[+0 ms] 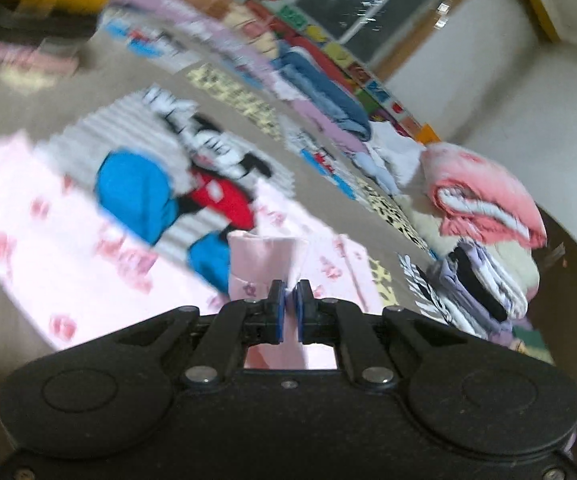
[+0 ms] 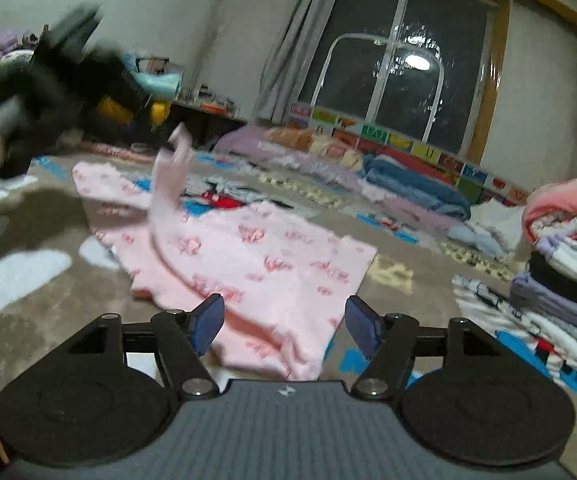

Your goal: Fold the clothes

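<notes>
A pink garment with red prints lies spread on the patterned blanket. My left gripper is shut on a bunched fold of it, held up off the surface. In the right wrist view the same pink garment lies flat ahead. One strip of it is pulled up toward the blurred black left tool at the upper left. My right gripper stands open just above the garment's near edge, and its pads touch nothing.
A cartoon-print blanket covers the floor. A stack of folded clothes topped by a pink quilt stands at the right. Blue bedding and more quilts line the far wall under the window.
</notes>
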Demonstrator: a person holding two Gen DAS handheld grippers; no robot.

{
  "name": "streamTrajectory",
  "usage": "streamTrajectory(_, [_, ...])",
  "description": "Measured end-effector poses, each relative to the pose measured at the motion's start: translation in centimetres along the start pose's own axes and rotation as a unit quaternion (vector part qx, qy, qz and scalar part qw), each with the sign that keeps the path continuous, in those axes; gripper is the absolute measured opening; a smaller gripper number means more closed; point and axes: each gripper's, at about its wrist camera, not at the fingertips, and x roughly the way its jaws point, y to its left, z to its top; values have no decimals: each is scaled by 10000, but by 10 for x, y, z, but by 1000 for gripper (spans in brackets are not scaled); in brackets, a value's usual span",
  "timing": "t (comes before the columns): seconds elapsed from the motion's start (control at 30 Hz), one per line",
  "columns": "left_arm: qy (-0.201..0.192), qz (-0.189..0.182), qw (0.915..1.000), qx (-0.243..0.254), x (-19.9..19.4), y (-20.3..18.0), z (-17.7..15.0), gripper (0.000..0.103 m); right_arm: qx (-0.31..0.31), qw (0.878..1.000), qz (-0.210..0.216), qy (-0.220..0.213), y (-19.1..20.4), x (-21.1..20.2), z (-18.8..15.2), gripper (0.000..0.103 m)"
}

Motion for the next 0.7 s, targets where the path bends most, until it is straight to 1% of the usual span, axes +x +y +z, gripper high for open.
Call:
streamTrajectory(0.03, [28,44,10000,19,2,1,1,4,-10,9999,64,77,0,3,-1,70])
streamTrajectory(0.1, [26,32,10000,30,4,4,4,4,-36,9977,466,499,4,15,-7,69])
streamTrajectory(0.13, [31,-20,10000,-20,5,6,5,4,-79,9954,653,699,7,20,-10,63])
streamTrajectory(0.17, [42,-28,10000,-31,6,8,5,4,-283,9935,739,817,14,22,-13,62])
streamTrajectory(0.23, [87,-6,10000,-12,8,10,3,4,-653,9928,618,789,22,18,-11,61])
streamTrajectory(0.33, [94,-60,9999,-47,7,13,3,4,-757,9936,496,681,23,9,-6,61])
streamTrajectory(0.4, [93,-91,9999,-66,10,15,4,4,-701,9959,354,441,23,7,-3,66])
streamTrajectory(0.43, [102,-94,9999,-74,10,15,4,4,-650,9968,284,376,22,10,-1,73])
streamTrajectory(0.47, [118,-75,9999,-85,11,16,3,4,-586,9974,250,347,21,14,0,76])
streamTrajectory(0.5, [138,-57,9998,-95,12,17,2,4,-465,9967,416,518,20,21,-3,74])
streamTrajectory(0.53, [159,-41,9998,-103,12,17,1,4,-396,9948,643,677,19,25,-7,65])
streamTrajectory(0.57, [148,-14,9999,-66,12,16,1,4,-342,9926,834,813,18,29,-10,65])
streamTrajectory(0.63, [104,48,9999,41,12,13,1,4,-410,9920,834,854,18,26,-6,65])
streamTrajectory(0.7, [-32,81,10000,47,11,9,0,4,-412,9922,835,835,17,23,-4,64])
